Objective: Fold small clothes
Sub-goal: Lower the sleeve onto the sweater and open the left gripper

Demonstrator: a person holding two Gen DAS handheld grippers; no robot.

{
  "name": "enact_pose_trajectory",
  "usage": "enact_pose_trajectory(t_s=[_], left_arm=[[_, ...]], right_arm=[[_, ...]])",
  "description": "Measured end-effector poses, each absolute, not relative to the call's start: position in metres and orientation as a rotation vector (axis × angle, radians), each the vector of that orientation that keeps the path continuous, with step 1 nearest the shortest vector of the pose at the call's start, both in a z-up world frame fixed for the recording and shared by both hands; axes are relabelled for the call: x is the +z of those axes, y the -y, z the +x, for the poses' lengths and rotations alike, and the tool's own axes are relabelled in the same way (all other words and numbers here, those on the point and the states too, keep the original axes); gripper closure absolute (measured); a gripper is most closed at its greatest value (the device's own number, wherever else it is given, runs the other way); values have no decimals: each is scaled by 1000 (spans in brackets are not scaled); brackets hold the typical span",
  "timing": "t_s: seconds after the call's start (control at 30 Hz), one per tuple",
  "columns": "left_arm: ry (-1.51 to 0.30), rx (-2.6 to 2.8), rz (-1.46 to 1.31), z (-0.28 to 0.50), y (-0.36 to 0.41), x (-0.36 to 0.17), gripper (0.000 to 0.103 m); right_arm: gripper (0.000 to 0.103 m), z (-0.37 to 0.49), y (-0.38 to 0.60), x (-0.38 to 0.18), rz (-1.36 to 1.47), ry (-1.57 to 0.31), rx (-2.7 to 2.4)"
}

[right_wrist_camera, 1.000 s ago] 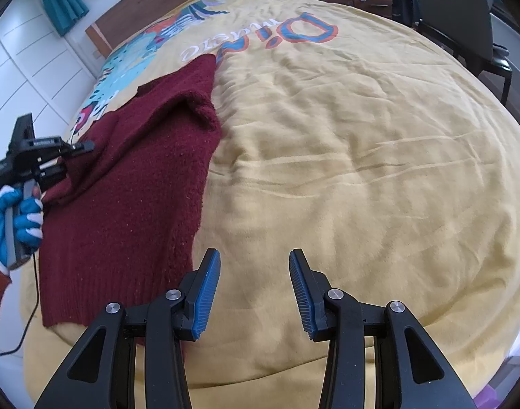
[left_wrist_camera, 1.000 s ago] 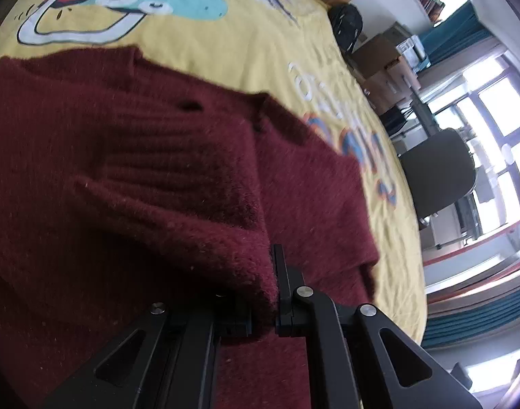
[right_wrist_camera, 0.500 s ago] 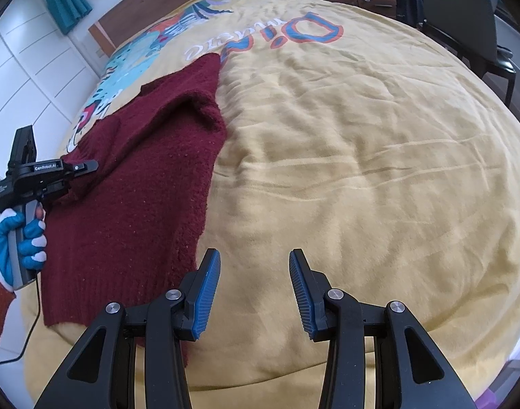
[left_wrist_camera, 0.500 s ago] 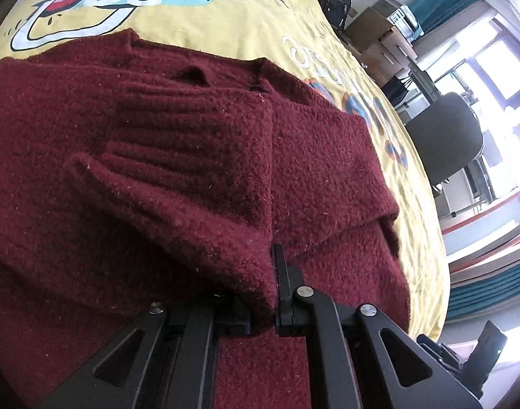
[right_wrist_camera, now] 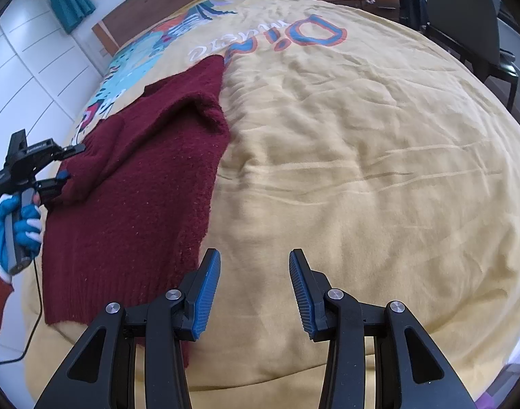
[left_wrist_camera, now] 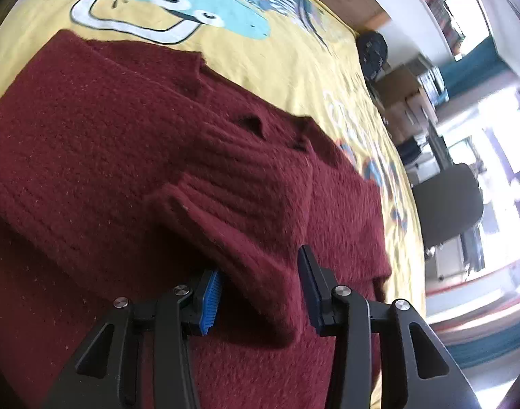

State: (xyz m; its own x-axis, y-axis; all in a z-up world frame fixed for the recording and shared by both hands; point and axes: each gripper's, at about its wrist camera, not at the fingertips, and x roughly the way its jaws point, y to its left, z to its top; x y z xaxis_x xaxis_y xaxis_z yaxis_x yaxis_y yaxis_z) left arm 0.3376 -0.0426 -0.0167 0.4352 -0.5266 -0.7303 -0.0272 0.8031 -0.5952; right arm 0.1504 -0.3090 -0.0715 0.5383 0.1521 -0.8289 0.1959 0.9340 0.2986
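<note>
A dark red knitted sweater (left_wrist_camera: 123, 156) lies on the yellow bedspread (right_wrist_camera: 362, 170); it also shows at the left in the right wrist view (right_wrist_camera: 140, 184). One sleeve (left_wrist_camera: 239, 218) is folded across the body, its ribbed cuff lying between the jaws of my left gripper (left_wrist_camera: 258, 286), which stand open and apart from the fabric. My right gripper (right_wrist_camera: 255, 289) is open and empty above the bare bedspread, just right of the sweater's hem. The left gripper (right_wrist_camera: 55, 167) shows there too, held by a blue-gloved hand.
The bedspread carries a cartoon dinosaur print (left_wrist_camera: 205, 10) and lettering (right_wrist_camera: 294, 37). A dark office chair (left_wrist_camera: 447, 204), cardboard boxes (left_wrist_camera: 406, 95) and a black bag (left_wrist_camera: 372, 51) stand beside the bed. White cupboards (right_wrist_camera: 28, 78) are at the left.
My left gripper has opened and let go of the sleeve cuff, which now lies across the sweater's body. The right gripper has stayed put.
</note>
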Motion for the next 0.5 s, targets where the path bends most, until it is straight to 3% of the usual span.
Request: enact_pose_trajectory(t_s=[0.03,0.07,0.1,0.43,0.5], left_arm=[[-1085,-338,-604,339,42,-17,76],[-1085,-348,-616,341,42,-17,90],[-1086,-360,-624,342,43,-16,92],[-1108,-470,-491,344,100,-7,93],[-1122,-493,-487,345,111,-9,86]], right_arm=[[59,150,309,-72,381,-1009,-27],[59,149,310,-72,383,-1009,-29],[59,149,310,-72,385,-1010,-31],[59,146,311,-74,388,-1011,-29],[59,146,311,-74,389,-1010,-30]])
